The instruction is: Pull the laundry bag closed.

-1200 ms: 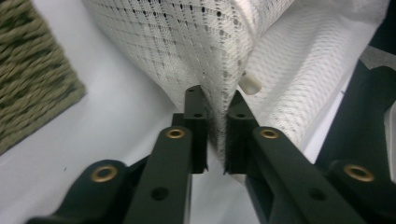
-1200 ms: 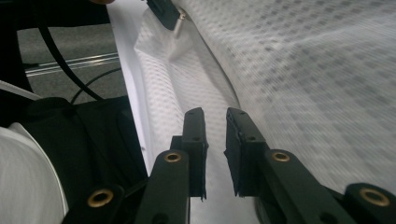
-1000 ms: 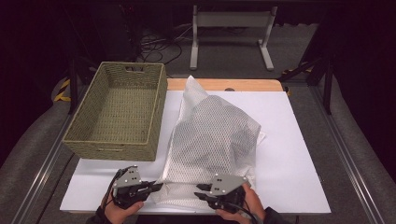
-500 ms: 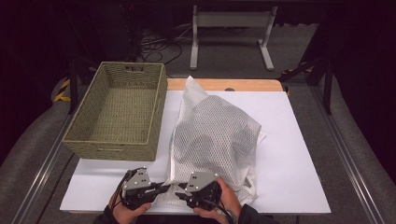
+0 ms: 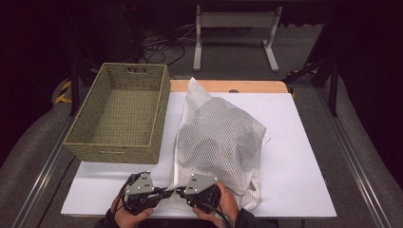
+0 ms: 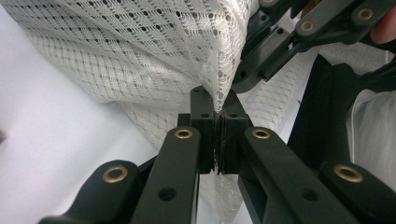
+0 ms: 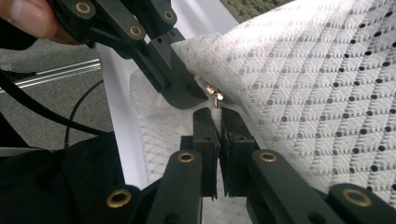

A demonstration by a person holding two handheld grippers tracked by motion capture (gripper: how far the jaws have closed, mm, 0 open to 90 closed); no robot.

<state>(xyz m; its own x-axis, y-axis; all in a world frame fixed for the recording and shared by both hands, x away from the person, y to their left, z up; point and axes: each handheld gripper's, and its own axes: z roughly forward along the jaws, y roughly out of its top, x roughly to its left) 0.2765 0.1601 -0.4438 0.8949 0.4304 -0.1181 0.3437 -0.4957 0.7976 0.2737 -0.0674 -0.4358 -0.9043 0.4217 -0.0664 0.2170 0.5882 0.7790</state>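
A white mesh bag (image 5: 218, 137) lies bulging on the white table top (image 5: 294, 156). Both grippers meet at its near left corner. My left gripper (image 5: 170, 192) points right and is shut on a fold of the mesh (image 6: 217, 109). My right gripper (image 5: 179, 191) points left, tip to tip with it. Its jaws have just been closing and now pinch a white tab (image 7: 215, 114) just below the small metal zipper pull (image 7: 214, 95) at the bag's edge. The left gripper's jaw (image 7: 154, 60) sits right beside that pull.
A woven olive basket (image 5: 114, 152) stands empty at the left of the table, close to the bag. A wooden strip (image 5: 228, 86) runs along the table's far edge. Bare white surface lies to the right of the bag.
My right gripper has slid left along the bag's near edge until it meets the left gripper, and has closed on the tab. The left gripper has barely moved.
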